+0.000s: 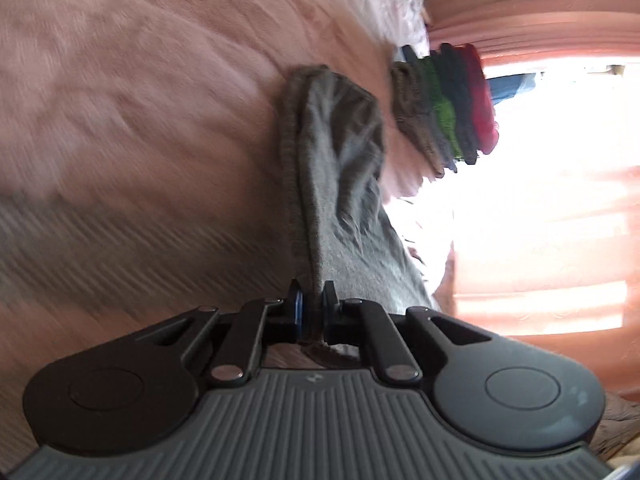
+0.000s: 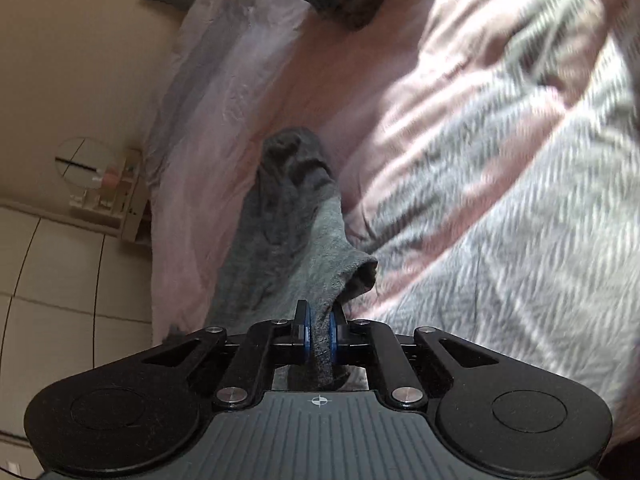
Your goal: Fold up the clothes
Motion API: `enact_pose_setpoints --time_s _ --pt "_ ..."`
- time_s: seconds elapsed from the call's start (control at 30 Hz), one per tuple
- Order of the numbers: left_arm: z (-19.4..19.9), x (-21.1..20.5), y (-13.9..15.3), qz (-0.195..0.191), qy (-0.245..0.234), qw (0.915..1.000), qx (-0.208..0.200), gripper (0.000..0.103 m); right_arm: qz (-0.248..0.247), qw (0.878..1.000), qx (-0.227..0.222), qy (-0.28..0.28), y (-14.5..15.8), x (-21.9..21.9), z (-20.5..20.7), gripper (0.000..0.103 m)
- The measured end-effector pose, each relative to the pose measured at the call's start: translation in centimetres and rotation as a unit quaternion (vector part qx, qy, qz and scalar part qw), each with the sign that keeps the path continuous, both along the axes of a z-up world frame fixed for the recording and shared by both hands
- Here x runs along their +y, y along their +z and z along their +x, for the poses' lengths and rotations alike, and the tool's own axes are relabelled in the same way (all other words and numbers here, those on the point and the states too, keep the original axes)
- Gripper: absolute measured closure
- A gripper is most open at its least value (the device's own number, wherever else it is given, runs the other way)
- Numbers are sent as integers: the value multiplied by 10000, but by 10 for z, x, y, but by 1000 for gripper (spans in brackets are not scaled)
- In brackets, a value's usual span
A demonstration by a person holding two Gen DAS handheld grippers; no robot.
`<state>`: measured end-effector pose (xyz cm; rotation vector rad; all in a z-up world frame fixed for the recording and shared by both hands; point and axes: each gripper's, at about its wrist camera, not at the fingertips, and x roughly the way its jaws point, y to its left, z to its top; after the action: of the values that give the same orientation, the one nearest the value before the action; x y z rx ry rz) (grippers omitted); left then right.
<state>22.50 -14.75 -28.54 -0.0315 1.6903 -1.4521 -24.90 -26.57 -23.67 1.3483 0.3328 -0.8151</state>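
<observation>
Grey knit garment [image 1: 340, 168], soft and finely ribbed along one edge, drawn into a long creased strip above the bed; we hold it at both ends. Our left gripper [image 1: 313, 308] has its black fingers with blue pads clenched on a thin fold of the cloth, and our right gripper [image 2: 320, 330] is likewise clamped on a bunched handful, a loose cuff-like opening drooping just beside its jaws. Beneath lies a pink bedspread [image 1: 140, 100], plush and blurred, with a grey-and-white ribbed or herringbone section [image 2: 520, 240] nearer us. Stack of folded clothes [image 1: 448, 104], layered olive, green, navy and red, sits on the bedspread beyond the garment and apart from it. Pink curtains [image 1: 560, 40] frame a glaring bright window in the left view. Cream wall, pale tiled floor [image 2: 60, 280] and a small shelf with a round mirror [image 2: 86, 162] flank the bed in the right view.
</observation>
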Motion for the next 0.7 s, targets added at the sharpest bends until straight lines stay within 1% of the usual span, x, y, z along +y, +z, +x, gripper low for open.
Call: enact_pose_setpoints --time_s 0.07,0.17,0.3,0.33,0.4,0.43,0.47,0.5,0.53,0.57,0.63,0.7 --pt "-35 19 2 -34 142 9999 49 98 -134 9994 149 279 9 -7 -22 96" --pt "-92 53 -10 141 494 9986 115 98 -197 9968 394 669 10 -13 -57 96" --pt "-144 94 -34 722 896 9934 -33 97 209 9922 761 965 -27 -1 -101 96" --pt "-153 101 -38 832 1003 9914 -153 97 333 9904 849 1040 -36 2 -107 96" --pt "-158 108 -37 865 1264 9876 -358 93 541 9863 1016 1184 -52 7 -116 95" --pt "-158 109 -33 882 1327 9863 -432 92 531 9851 1074 1237 -54 7 -118 95" --pt "-157 107 -27 899 1276 9861 -575 92 508 9837 1145 1294 -54 6 -119 92" --pt "-156 106 -20 914 1180 9860 -750 89 452 9818 1247 1361 -49 3 -119 68" --pt "-154 104 -12 938 1091 9852 -935 87 396 9797 1350 1428 -45 0 -120 41" --pt "-150 103 -3 968 1006 9838 -1126 84 320 9771 1472 1500 -40 -3 -121 33" --pt "-139 99 13 888 1019 9817 -1339 82 82 9697 1802 1647 -25 -15 -124 33" --pt "-124 86 25 726 1037 9794 -1571 82 -82 9666 1977 1632 -20 -37 -123 33"
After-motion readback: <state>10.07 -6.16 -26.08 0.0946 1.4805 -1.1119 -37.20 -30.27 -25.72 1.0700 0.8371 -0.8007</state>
